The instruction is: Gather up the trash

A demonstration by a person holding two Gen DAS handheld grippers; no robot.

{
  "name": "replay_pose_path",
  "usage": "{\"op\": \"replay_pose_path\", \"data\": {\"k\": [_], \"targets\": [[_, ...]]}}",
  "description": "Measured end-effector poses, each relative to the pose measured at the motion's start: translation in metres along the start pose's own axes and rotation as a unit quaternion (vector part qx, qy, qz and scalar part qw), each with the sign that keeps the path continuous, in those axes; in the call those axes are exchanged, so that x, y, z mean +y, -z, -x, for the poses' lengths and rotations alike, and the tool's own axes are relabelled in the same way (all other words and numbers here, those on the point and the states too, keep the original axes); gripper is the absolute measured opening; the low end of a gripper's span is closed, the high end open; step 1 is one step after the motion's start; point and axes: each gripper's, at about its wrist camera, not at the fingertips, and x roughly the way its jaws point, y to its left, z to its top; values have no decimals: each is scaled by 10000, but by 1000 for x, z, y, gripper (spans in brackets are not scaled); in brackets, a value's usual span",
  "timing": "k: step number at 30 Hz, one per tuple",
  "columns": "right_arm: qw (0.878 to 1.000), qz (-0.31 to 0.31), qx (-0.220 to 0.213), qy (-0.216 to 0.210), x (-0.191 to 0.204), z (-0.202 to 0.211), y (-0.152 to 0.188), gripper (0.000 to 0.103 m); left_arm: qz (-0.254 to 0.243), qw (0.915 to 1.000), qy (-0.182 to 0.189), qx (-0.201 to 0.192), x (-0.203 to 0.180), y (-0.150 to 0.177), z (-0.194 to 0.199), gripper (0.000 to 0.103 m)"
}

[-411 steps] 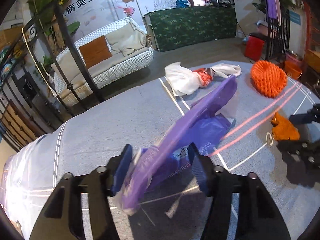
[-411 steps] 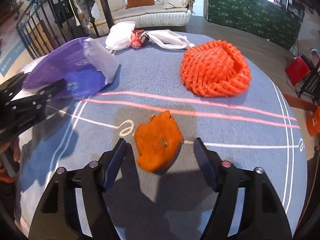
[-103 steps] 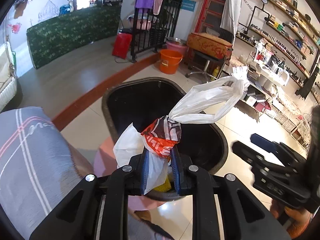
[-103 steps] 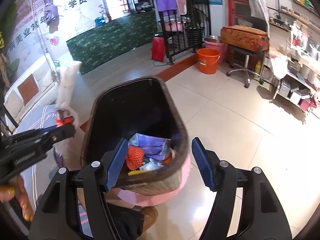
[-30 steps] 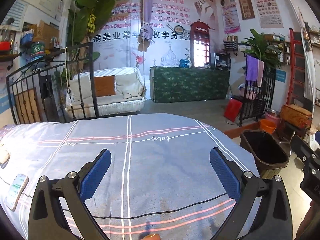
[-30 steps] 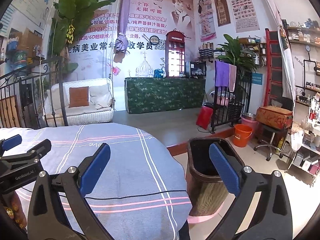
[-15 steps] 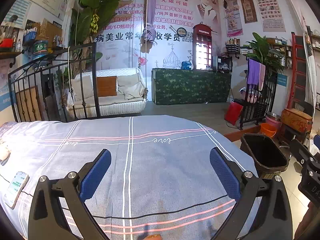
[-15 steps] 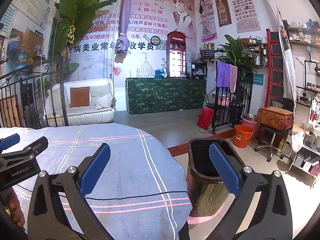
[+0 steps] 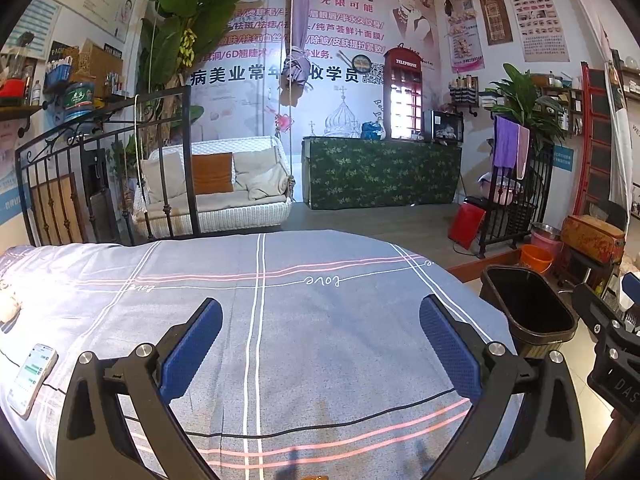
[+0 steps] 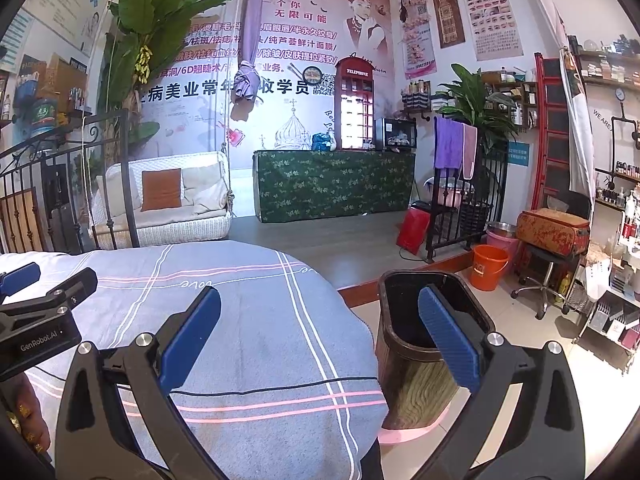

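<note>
I am in a beauty shop. A big wall poster (image 9: 304,56) has Chinese words, a picture of a lady and drawings of eyebrows, and more posters of eyebrows (image 10: 494,12) hang high up. Shelves on the right (image 10: 616,196) hold lots of small bottles. A long counter with a green leafy cloth (image 9: 380,176) stands at the back, and a red toy phone booth (image 10: 354,108) stands behind it. A white wicker swing seat with cushions (image 9: 216,196) hangs on ropes, a nice spot to sit. Big green plants (image 9: 188,28) grow by the wall. Purple towels hang on a black rail (image 10: 454,150).
</note>
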Motion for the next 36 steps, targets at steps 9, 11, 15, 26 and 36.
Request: {"op": "replay_pose_path", "data": {"k": [9,11,15,26,36], "targets": [[10000,-6,10,1,0,-1,2,98,-9,10000,-5,3,0,0,0,98],[10000,-18,3,-1,0,0,1,98,-5,10000,-4,1,-1,0,0,98],[10000,-20,11,1,1,-1,2,98,-6,10000,-6,-6,-1,0,0,98],[10000,-24,17,2,3,-1,2,98,1,10000,-1,-6,0,0,0,98],[10000,-27,21,-4,3,0,2,98,-6,10000,0,-10,-2,0,1,98]]}}
